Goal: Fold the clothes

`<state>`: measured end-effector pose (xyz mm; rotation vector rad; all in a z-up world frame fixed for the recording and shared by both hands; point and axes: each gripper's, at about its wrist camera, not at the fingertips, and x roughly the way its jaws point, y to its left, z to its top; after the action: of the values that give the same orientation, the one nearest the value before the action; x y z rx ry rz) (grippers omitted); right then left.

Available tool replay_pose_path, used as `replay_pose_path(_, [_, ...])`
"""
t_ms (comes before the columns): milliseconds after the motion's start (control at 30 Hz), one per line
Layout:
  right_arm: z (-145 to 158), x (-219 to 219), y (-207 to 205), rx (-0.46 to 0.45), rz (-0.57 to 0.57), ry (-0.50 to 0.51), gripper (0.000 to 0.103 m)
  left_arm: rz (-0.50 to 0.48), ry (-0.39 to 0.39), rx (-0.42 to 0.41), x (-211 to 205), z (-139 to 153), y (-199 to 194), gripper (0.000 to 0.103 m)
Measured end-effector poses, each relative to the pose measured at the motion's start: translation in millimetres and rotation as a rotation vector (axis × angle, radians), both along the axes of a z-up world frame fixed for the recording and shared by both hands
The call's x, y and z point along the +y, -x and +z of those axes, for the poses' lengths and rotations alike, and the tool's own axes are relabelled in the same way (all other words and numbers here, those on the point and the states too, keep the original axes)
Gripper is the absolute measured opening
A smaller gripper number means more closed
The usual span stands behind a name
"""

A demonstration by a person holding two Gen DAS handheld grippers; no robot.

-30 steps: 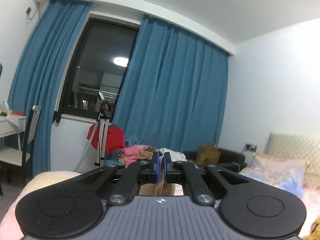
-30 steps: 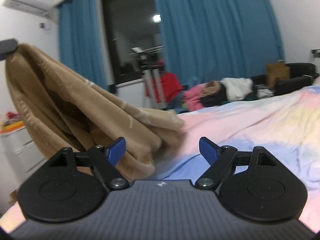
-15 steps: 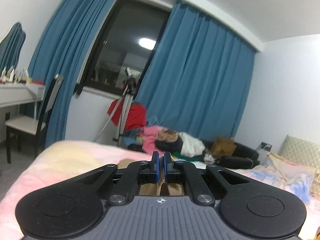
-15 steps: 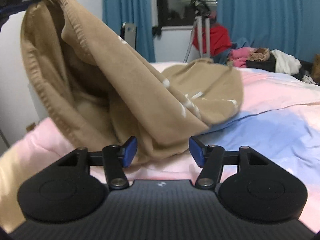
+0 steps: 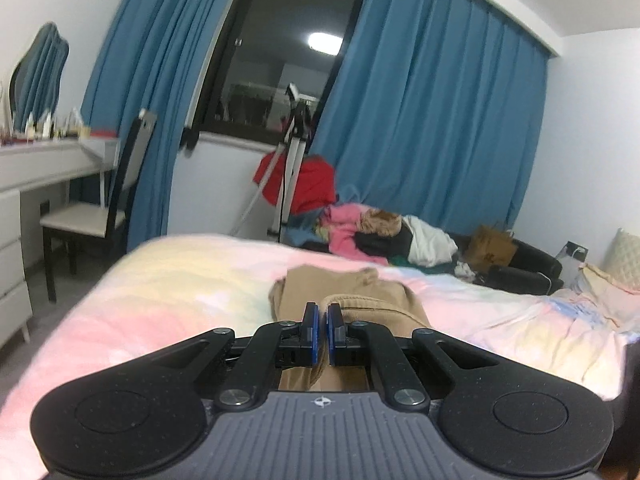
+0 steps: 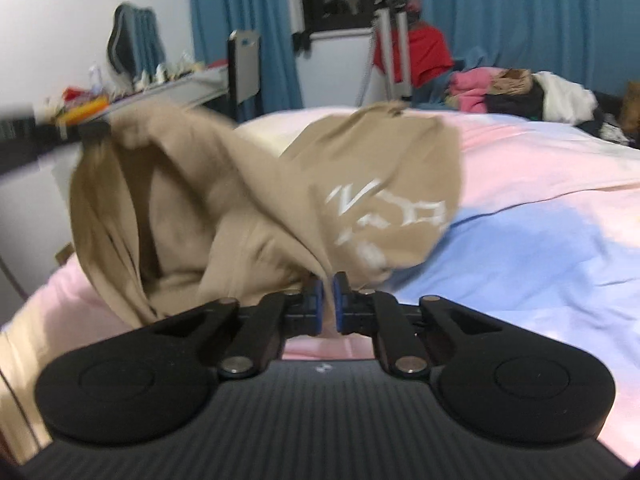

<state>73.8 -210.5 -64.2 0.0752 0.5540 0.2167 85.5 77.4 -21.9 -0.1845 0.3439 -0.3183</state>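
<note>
A tan garment with white lettering (image 6: 280,184) lies partly on the pastel bed cover (image 6: 540,208), one end raised at the left. My right gripper (image 6: 328,292) is closing on a fold at the garment's near edge, and the blue pads pinch the cloth. At the upper left of the right wrist view, the blurred left gripper (image 6: 94,130) holds up the other end. In the left wrist view the left gripper (image 5: 323,320) is shut on the tan garment (image 5: 352,284), whose ribbed hem sits just past the fingertips. The rest of it trails onto the bed (image 5: 180,280).
A chair (image 5: 100,216) and a white desk (image 5: 40,164) stand left of the bed. Beyond the bed's far edge are a tripod (image 5: 292,160), a pile of clothes (image 5: 372,232) on a dark sofa, and blue curtains. A pillow (image 5: 624,260) lies at the right.
The right jaws went from wide open to pinching the garment's near fold. The left gripper came down and tilted toward the bed, lowering the raised end of the garment.
</note>
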Motion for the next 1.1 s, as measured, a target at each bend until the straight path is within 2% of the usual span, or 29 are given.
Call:
replay_pose_path(167, [13.0, -32.1, 12.6, -0.029, -0.117, 0.036, 0.008, -0.037, -0.019, 0.017, -10.2, -6.1, 4.2, 0.005])
replay_pose_path(300, [7.1, -20.4, 16.4, -0.034, -0.051, -0.082, 0.010, -0.054, -0.069, 0.011, -23.2, -10.1, 8.5, 0.005])
replay_pose_path(400, [-3.6, 6.1, 17.5, -0.009, 0.022, -0.118, 0.012, -0.055, -0.054, 0.029, -23.3, -12.6, 7.7, 0.005])
replay_pose_path(467, [-11.9, 24.2, 16.5, 0.016, 0.058, -0.096, 0.038, -0.056, -0.037, 0.040, -21.3, -13.2, 6.3, 0.005])
replay_pose_path(500, [-14.7, 31.1, 17.3, 0.015, 0.071, -0.085, 0.059, -0.057, -0.031, 0.042, -20.3, -13.1, 5.8, 0.005])
replay_pose_path(533, [-16.6, 36.7, 19.1, 0.005, 0.081, -0.076, 0.069, -0.058, -0.027, 0.041, -19.7, -13.1, 5.4, 0.005])
replay_pose_path(667, [-17.2, 56.6, 22.5, -0.048, 0.065, -0.014, 0.069, -0.071, -0.001, 0.045, -17.1, -12.7, 3.8, 0.005])
replay_pose_path(767, [-24.8, 65.2, 11.6, -0.043, 0.030, 0.047, 0.068, -0.079, 0.020, 0.038, -15.9, -12.7, 2.2, 0.005])
replay_pose_path(800, [-27.6, 67.8, 7.8, -0.039, 0.019, 0.068, 0.064, -0.079, 0.025, 0.041, -16.4, -13.3, 1.1, 0.005])
replay_pose_path(933, [-25.2, 60.4, 9.8, -0.024, -0.024, 0.099, 0.023, -0.079, 0.011, 0.038, -18.1, -14.5, 0.2, 0.005])
replay_pose_path(1000, [-19.5, 52.3, 14.0, -0.020, -0.045, 0.088, 0.019, -0.076, 0.023, 0.039, -16.5, -14.2, 0.6, 0.005])
replay_pose_path(1100, [-3.9, 33.7, 26.0, -0.028, -0.067, 0.017, 0.017, -0.069, 0.033, 0.036, -14.0, -12.6, 1.3, 0.005])
